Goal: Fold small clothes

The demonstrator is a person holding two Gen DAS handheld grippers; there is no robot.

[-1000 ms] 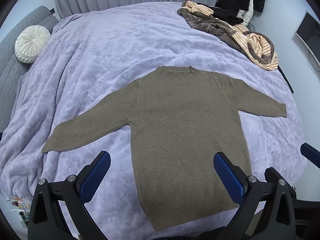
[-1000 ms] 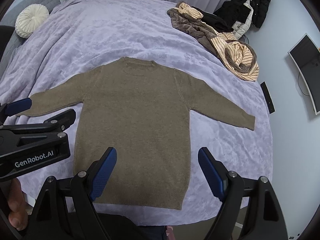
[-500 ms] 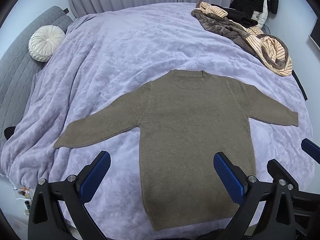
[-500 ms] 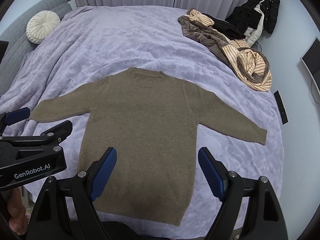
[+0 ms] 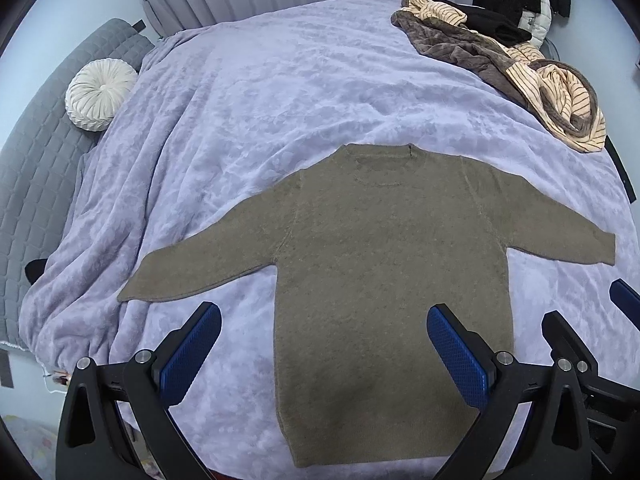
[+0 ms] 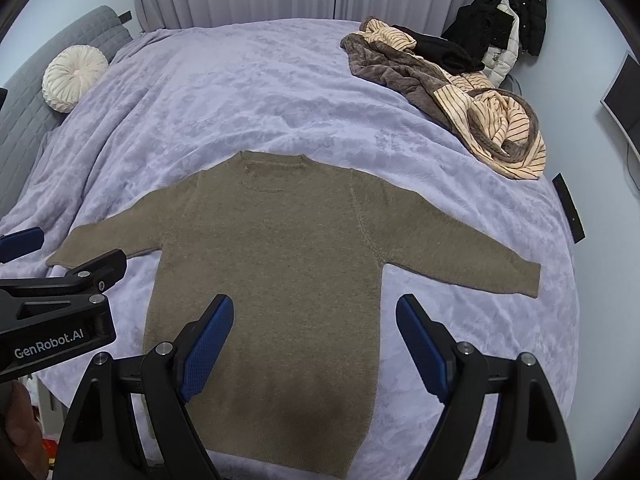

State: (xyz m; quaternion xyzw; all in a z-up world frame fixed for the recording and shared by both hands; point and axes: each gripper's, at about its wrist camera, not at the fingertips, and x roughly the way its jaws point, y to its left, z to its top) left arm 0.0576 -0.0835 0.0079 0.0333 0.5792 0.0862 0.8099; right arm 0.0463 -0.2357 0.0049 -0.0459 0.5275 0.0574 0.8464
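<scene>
While both grippers are held above the near edge of the bed, a brown sweater [image 5: 384,256] is seen spread flat, front up, on the lilac blanket [image 5: 280,92], with its neckline toward the far side and its hem toward the cameras. Both sleeves are stretched out sideways, angled slightly toward the hem. The left gripper [image 5: 324,354] is held with its blue-padded fingers [image 5: 188,354] spread wide and nothing between them; one finger is seen over bare blanket beside the hem, the other over the sweater's lower body. The right gripper [image 6: 314,346] is likewise spread apart and empty, with one finger over the sweater's lower part and the other over the blanket beyond its side edge. No contact with the cloth can be seen. A heap of striped and brown clothes [image 6: 452,92] is piled at the far right corner of the bed, well apart from the sweater. A round white cushion [image 5: 100,94] is set against a grey quilted headboard [image 5: 36,152] at the left.
</scene>
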